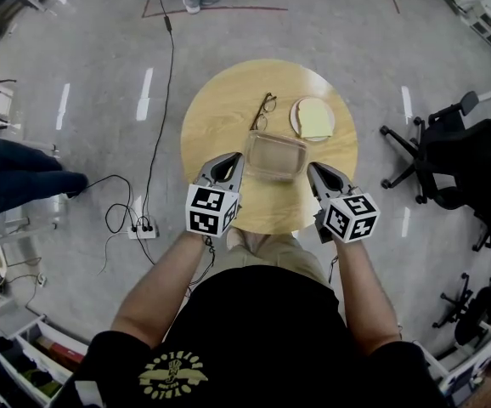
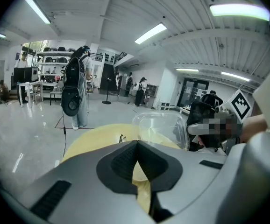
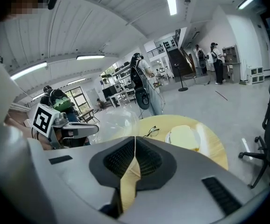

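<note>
The clear, rectangular plastic container (image 1: 275, 155) sits over the middle of the round wooden table (image 1: 211, 126). The left gripper (image 1: 240, 156) pinches its rim at 9 o'clock and the right gripper (image 1: 310, 167) at 4 o'clock (both jaw pairs closed tight on it). Black-framed glasses (image 1: 262, 113) lie at 12 o'clock and a white plate of bread (image 1: 313, 119) at 1 o'clock.
</note>
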Demonstrator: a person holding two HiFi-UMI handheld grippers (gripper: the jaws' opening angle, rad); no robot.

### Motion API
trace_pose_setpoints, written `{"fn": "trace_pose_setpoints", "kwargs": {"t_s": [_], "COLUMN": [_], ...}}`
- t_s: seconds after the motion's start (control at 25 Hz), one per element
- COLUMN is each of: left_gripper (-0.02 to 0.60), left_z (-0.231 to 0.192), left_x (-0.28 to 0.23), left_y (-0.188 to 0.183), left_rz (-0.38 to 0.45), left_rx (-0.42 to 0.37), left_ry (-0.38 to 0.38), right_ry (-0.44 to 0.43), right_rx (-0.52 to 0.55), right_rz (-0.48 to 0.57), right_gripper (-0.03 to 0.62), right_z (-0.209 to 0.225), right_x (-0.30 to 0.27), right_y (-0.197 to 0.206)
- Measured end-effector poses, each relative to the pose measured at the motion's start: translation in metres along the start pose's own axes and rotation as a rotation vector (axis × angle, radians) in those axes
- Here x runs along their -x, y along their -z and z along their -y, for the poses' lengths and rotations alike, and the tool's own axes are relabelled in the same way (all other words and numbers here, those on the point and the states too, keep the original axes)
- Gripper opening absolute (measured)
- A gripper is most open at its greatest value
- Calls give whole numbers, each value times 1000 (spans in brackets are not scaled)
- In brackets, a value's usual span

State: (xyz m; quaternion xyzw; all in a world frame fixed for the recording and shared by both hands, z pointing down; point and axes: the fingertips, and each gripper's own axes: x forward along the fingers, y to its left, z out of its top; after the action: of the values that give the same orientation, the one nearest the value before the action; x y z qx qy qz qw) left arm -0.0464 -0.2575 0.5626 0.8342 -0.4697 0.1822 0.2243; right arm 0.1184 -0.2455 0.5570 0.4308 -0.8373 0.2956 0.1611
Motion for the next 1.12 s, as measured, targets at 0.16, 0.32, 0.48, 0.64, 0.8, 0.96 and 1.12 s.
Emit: {"fn": "trace_pose_setpoints", "kwargs": {"t_s": [0.16, 0.32, 0.48, 0.64, 0.8, 0.96, 1.12], "left_gripper": [15, 15, 15, 15, 15, 15, 15], "left_z": [3, 4, 6, 10, 13, 17, 22], "left_x": [11, 22, 32, 43, 54, 58, 67], "left_y": [-12, -17, -26, -35, -43, -51, -59], "left_rz": [32, 53, 77, 105, 127, 148, 172], "left_rx": [-22, -33, -40, -52, -71, -88, -101], "left_ry": [-7, -12, -17, -22, -25, -28, -28], "right_ry": [-5, -20, -35, -46, -46, -37, -26], "right_rx": [7, 6, 11, 22, 32, 55, 84], "right_rz": [22, 44, 67, 90, 109, 135, 156], "right_gripper": [21, 23, 27, 29, 29, 25, 23], "right_z": [-8, -19, -29, -37, -46, -49, -55], "right_x": [9, 17, 25, 35, 43, 51, 61], "right_y": [-9, -15, -23, -31, -38, -48, -54]}}
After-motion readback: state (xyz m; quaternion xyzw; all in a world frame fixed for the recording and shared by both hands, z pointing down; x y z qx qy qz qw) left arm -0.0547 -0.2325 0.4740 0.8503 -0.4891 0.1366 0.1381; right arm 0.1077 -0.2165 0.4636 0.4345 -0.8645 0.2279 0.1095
